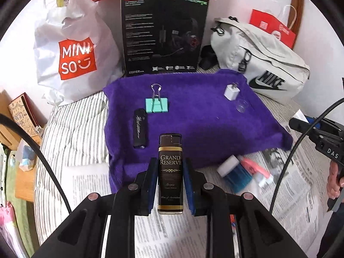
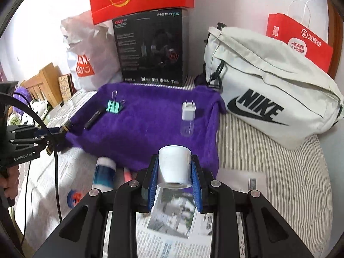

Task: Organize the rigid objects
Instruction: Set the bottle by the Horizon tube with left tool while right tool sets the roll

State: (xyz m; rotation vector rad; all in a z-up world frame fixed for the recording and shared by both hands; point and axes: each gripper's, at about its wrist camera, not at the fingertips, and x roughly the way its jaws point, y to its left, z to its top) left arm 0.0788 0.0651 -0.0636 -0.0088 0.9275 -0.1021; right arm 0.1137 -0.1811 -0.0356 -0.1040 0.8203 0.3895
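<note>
My left gripper [image 1: 170, 185] is shut on a dark "Grand Reserve" bottle [image 1: 170, 172], held over the near edge of the purple towel [image 1: 204, 124]. My right gripper [image 2: 174, 172] is shut on a white paper roll [image 2: 174, 166] near the towel's [image 2: 150, 129] front edge. On the towel lie a teal binder clip [image 1: 156, 105], a black stick [image 1: 140, 131], a white charger plug [image 1: 231, 91] and a clear small cup [image 1: 242, 105]. The left gripper also shows at the left of the right wrist view [image 2: 58, 134].
On the newspaper lie a blue-and-white tube [image 1: 233, 173] and a pink item [image 1: 254, 167]. Behind the towel stand a Miniso bag [image 1: 73, 51], a black headset box [image 1: 163, 34], a white Nike bag [image 1: 262, 64] and red paper bags [image 2: 298, 43].
</note>
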